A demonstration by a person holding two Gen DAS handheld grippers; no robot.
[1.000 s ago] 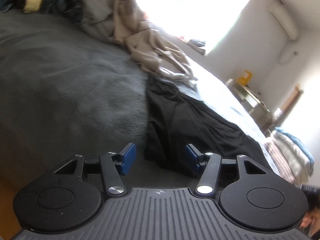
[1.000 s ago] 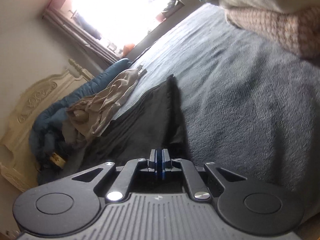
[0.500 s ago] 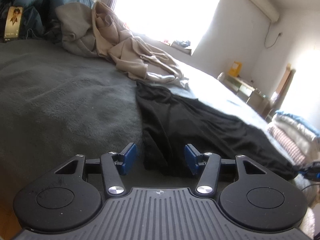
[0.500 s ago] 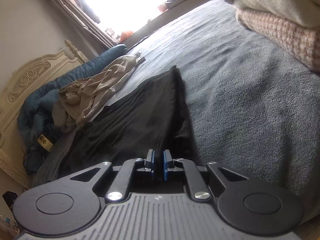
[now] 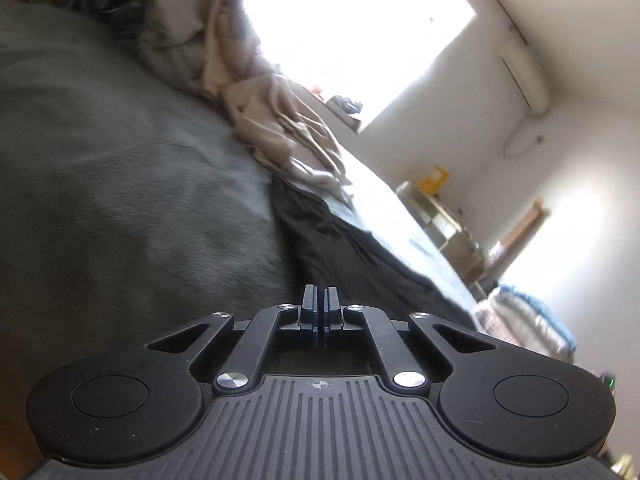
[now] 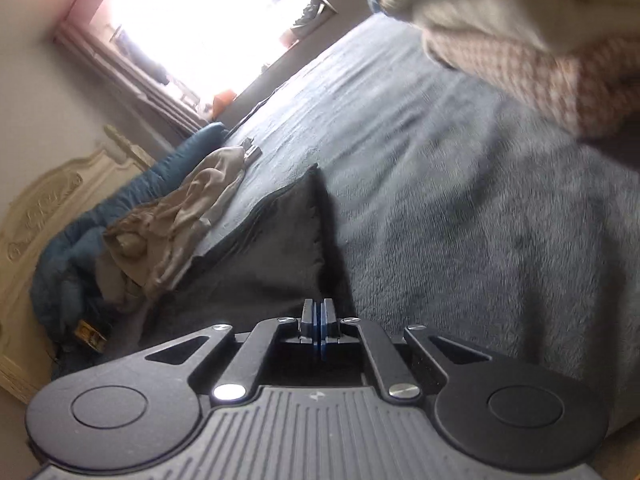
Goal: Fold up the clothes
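Note:
A black garment (image 5: 340, 248) lies spread on the grey blanket (image 5: 120, 184) of a bed. It also shows in the right wrist view (image 6: 272, 256). My left gripper (image 5: 320, 300) is shut at the garment's near edge; the cloth between the pads is hidden, so a grip cannot be confirmed. My right gripper (image 6: 319, 312) is shut at the garment's other near corner, pads together, any cloth between them hidden.
A crumpled beige garment (image 5: 280, 132) lies beyond the black one, also in the right wrist view (image 6: 180, 216). A stack of folded clothes (image 6: 520, 40) sits on the bed's right side. A blue duvet (image 6: 120, 216) and cream headboard (image 6: 44, 196) are at the far end.
My left gripper has gone from open to shut at the black garment's edge and the view has tilted. My right gripper's small gap has closed again.

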